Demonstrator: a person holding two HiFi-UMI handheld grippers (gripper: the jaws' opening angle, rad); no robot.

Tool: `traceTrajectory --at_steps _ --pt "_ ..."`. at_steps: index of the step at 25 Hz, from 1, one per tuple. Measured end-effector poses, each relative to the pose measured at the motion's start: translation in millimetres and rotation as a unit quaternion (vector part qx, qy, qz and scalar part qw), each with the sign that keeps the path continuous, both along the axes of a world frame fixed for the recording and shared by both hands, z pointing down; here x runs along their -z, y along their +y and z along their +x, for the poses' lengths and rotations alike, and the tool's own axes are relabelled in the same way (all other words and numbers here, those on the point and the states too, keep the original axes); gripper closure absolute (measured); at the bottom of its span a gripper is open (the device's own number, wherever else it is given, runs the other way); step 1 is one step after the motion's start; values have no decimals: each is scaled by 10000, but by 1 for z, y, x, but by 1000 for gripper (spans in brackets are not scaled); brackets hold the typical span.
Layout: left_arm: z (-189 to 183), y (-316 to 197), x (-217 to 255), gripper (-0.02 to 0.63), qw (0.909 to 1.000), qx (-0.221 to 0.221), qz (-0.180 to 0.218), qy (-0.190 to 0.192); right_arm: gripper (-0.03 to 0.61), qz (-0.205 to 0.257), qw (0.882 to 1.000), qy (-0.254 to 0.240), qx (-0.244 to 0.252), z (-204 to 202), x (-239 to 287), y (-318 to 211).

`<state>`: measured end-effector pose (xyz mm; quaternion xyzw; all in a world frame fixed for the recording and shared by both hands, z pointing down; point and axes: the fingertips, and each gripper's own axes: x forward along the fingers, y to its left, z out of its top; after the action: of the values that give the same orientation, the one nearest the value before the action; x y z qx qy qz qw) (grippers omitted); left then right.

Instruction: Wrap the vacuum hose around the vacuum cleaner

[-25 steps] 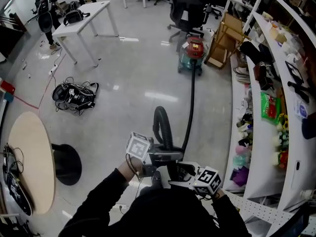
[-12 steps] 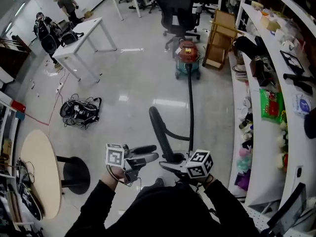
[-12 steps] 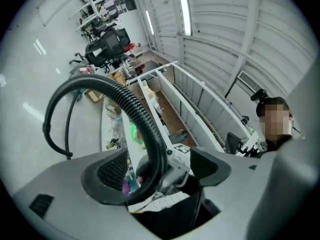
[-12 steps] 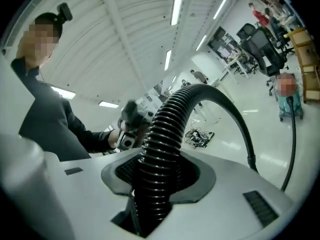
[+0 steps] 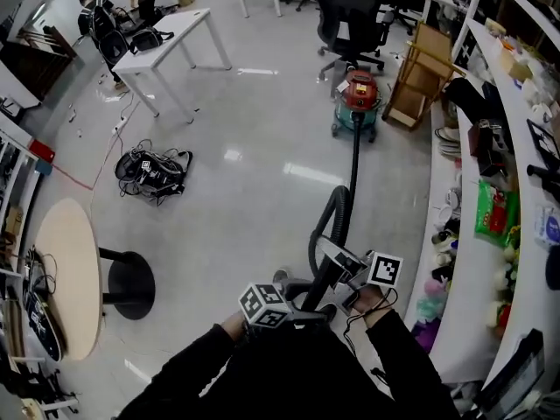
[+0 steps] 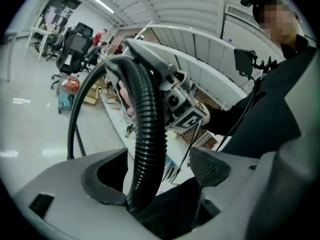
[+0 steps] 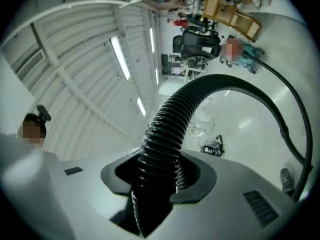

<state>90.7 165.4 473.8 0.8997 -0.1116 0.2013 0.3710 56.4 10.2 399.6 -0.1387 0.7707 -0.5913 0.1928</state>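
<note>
Hose (image 5: 333,210) swung right; chair (image 5: 352,14) behind vacuum (image 5: 360,95).

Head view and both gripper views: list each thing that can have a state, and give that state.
vacuum cleaner: upright on the floor, no hose wrapped around it.
vacuum hose: unwrapped, running from the cleaner up to the jaws.
left gripper: jaws have just been opening; apart, hose between them but ungripped.
right gripper: jaws have just been closing; clamped on the hose.

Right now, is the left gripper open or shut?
Open. The left gripper has just been opening; the hose stands between its jaws with a clear gap on one side.
</note>
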Motion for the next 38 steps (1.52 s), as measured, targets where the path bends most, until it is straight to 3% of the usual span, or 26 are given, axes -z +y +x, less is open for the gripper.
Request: traceTrajectory --at_steps 2,3,5,6,9,12,16,18,19,21,23,25,27,29,30,31,32,34,35,36,37,38 --pt "3 -15 -10 234 9995 256 -49 188 413 -371 9977 -312 -469 8 -3 -24" --pt "-4 -27 -10 237 9986 447 116 268 411 -545 9952 -429 -697 13 -5 -36" --pt "-24 -53 2 423 9942 703 690 428 411 -898 9871 -700 -1128 21 -8 -57" --pt "-33 -64 12 428 9920 695 934 487 411 -1025 9827 -842 -1295 22 -6 -65" --pt "-61 -88 36 431 9908 388 1075 727 386 -844 9813 -1000 -1408 8 13 -83" --pt "-90 -112 56 431 9908 99 835 1061 264 -474 9870 -917 -1231 -16 33 -99" --pt "-127 -167 80 431 9872 379 126 1546 261 -234 9949 -317 -932 -40 21 -97" --pt "-143 -196 85 431 9856 471 -199 1613 262 119 9976 552 -400 -57 -4 -72" --pt "-148 -210 85 430 9859 489 -329 1567 261 383 9933 1090 -21 -68 -18 -55" --pt "-154 -234 84 430 9861 526 -590 1462 262 1026 9708 2036 749 -94 -36 -22" --pt "-156 -256 88 430 9819 622 -921 1536 262 1735 9327 2832 1405 -120 -46 -1" --pt "-154 -277 97 428 9697 783 -1412 1834 261 2430 8875 3429 1890 -144 -51 7" --pt "-148 -297 106 425 9513 968 -1973 2162 262 2958 8497 3792 2160 -164 -51 3" --pt "-141 -316 111 421 9366 1135 -2345 2345 264 3150 8283 4116 2127 -171 -50 -16" --pt "-138 -326 113 422 9328 1191 -2411 2398 314 3111 8273 4202 2052 -168 -51 -28" --pt "-135 -334 116 405 9324 1222 -2381 2431 391 3012 8358 4144 1974 -164 -50 -39" --pt "-132 -341 118 316 9370 1235 -2226 2391 400 2894 8519 3929 1900 -160 -46 -48" --pt "-125 -357 113 192 9591 1258 -1614 1957 408 2683 8920 3201 1732 -153 -30 -66" --pt "-123 -365 107 167 9682 1295 -1336 1670 410 2542 9125 2769 1613 -149 -21 -77" --pt "-123 -374 101 161 9718 1369 -1215 1485 411 2330 9329 2325 1459 -144 -13 -91" --pt "-126 -382 96 161 9694 1504 -1276 1464 411 2034 9523 1883 1276 -137 -7 -108" --pt "-131 -391 93 161 9610 1721 -1467 1591 412 1678 9690 1457 1080 -128 -2 -126"
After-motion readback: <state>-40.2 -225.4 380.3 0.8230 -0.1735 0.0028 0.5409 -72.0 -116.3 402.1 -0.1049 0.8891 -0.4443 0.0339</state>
